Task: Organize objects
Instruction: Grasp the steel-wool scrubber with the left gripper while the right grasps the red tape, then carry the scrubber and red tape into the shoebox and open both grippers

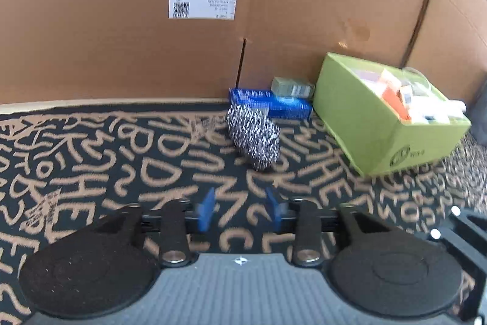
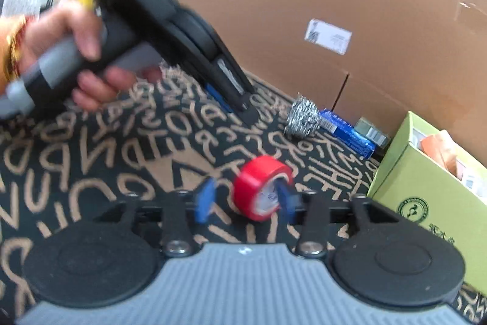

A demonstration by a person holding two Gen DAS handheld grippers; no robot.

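Observation:
In the left wrist view my left gripper (image 1: 242, 210) is open over the lettered carpet, with nothing between its blue fingers. Ahead of it lies a steel wool scourer (image 1: 254, 139), in front of a blue box (image 1: 274, 104) and a small pale green pack (image 1: 292, 87). In the right wrist view my right gripper (image 2: 246, 200) is open. A red tape roll (image 2: 258, 181) lies on its side by the right finger, which reaches into the roll's core; the left finger stands apart from it. A hand holds the left gripper (image 2: 243, 108) farther back, pointing at the scourer (image 2: 303, 119).
An open lime-green box (image 1: 365, 136) (image 2: 426, 203) with several packs inside stands at the right. A tall cardboard wall (image 1: 121, 51) with a white label closes off the back. The black carpet (image 1: 91, 157) with tan lettering covers the floor.

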